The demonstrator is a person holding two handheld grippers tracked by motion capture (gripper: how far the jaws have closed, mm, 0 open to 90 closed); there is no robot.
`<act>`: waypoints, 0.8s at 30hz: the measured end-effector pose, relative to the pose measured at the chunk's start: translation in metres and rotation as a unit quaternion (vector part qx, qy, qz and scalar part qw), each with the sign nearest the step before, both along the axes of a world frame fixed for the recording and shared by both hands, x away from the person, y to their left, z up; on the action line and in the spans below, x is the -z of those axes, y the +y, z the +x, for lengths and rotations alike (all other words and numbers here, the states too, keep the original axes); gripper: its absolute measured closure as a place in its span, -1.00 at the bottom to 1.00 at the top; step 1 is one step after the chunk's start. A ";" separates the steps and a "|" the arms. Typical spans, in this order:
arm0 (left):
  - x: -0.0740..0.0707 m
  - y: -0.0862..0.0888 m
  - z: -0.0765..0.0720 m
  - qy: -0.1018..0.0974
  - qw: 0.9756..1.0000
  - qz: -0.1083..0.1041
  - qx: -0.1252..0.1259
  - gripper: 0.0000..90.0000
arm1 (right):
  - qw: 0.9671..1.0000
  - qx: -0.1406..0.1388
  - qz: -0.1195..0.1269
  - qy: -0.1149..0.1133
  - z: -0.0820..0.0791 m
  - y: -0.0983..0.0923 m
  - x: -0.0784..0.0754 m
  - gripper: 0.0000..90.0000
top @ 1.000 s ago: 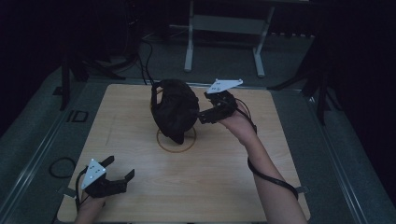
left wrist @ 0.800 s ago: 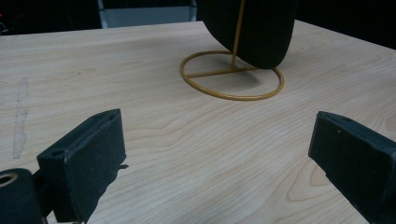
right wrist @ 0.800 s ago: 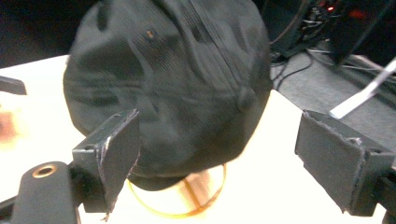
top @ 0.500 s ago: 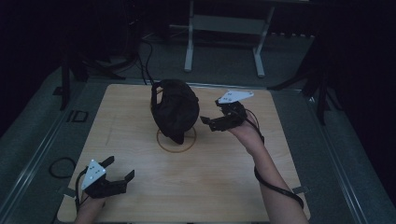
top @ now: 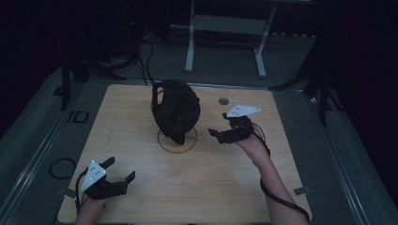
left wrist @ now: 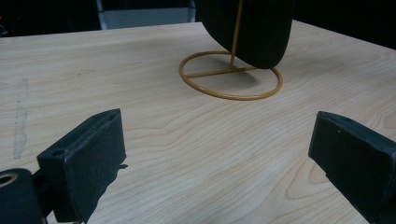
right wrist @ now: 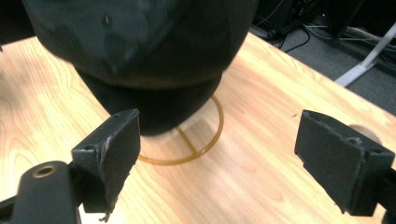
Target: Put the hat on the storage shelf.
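A black cap (top: 176, 110) hangs on a gold wire stand (top: 165, 146) in the middle of the wooden table (top: 141, 187). My right gripper (top: 218, 126) is open just right of the cap, a short gap away, jaws pointing at it with nothing between them. In the right gripper view the cap (right wrist: 149, 42) and the stand's ring (right wrist: 205, 144) sit close ahead of the open right gripper (right wrist: 217, 158). My left gripper (top: 119, 168) rests open near the front left edge. In the left gripper view the open left gripper (left wrist: 215, 163) faces the stand (left wrist: 231, 95) and the cap's brim (left wrist: 261, 28).
A small round grommet (top: 224, 101) sits in the table behind the right gripper. A cable loop (top: 58, 168) lies off the table's left edge. A desk frame (top: 225, 28) stands on the floor beyond the table.
My right gripper has drawn back from the cap's side, moving right and toward the person. The cap stays on its stand. The left gripper has not moved.
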State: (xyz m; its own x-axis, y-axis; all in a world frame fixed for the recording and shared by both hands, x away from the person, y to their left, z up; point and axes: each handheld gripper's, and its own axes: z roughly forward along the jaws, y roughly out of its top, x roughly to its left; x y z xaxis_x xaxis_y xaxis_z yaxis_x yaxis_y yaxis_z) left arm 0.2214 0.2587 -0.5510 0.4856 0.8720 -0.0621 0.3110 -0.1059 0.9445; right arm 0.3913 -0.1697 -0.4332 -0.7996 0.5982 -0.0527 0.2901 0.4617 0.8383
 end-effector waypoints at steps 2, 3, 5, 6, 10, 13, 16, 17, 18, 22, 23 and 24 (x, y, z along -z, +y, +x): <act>0.000 0.000 0.000 0.000 1.000 0.001 0.000 -0.90 | 1.000 0.000 -0.001 0.005 -0.002 -0.003 0.007 -0.69; 0.000 0.000 0.000 0.001 1.000 0.002 0.000 -0.90 | 1.000 0.001 0.000 0.010 -0.004 -0.006 0.013 -0.69; 0.000 0.000 0.000 0.000 1.000 0.001 0.000 -0.90 | 1.000 0.002 0.000 0.012 -0.004 -0.007 0.016 -0.69; 0.000 0.000 0.000 0.001 1.000 0.000 0.000 -0.90 | 1.000 0.001 0.001 0.015 -0.005 -0.009 0.020 -0.69; 0.000 0.000 0.000 0.001 1.000 0.002 0.000 -0.90 | 1.000 0.001 0.001 0.020 -0.008 -0.012 0.028 -0.69; 0.000 0.000 0.000 0.000 1.000 0.002 -0.001 -0.90 | 1.000 -0.001 0.000 0.022 -0.011 -0.014 0.037 -0.69; 0.000 0.000 0.000 0.000 1.000 0.002 -0.001 -0.90 | 1.000 -0.001 -0.001 0.020 -0.012 -0.015 0.041 -0.69; 0.000 0.000 0.000 0.000 1.000 0.002 -0.001 -0.90 | 1.000 -0.003 -0.004 0.023 -0.013 -0.015 0.046 -0.69; 0.000 0.000 0.000 0.000 1.000 0.002 -0.001 -0.90 | 1.000 -0.003 -0.004 0.023 -0.013 -0.015 0.046 -0.69; 0.000 0.001 0.000 0.000 1.000 0.002 -0.002 -0.90 | 1.000 -0.007 -0.013 0.025 -0.016 -0.016 0.055 -0.68; 0.000 0.001 0.000 0.000 1.000 0.002 -0.002 -0.90 | 1.000 -0.008 -0.015 0.025 -0.018 -0.016 0.060 -0.68; 0.000 0.001 0.000 0.000 1.000 0.002 -0.002 -0.90 | 1.000 -0.008 -0.015 0.025 -0.018 -0.016 0.060 -0.68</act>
State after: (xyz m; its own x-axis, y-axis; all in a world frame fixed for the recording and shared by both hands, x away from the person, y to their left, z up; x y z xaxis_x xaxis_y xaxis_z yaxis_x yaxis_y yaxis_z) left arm 0.2217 0.2594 -0.5509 0.4826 0.8738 -0.0592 0.3118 -0.1083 0.9440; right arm 0.3730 -0.1859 -0.4928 -0.8113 0.5838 -0.0307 0.3231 0.4914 0.8088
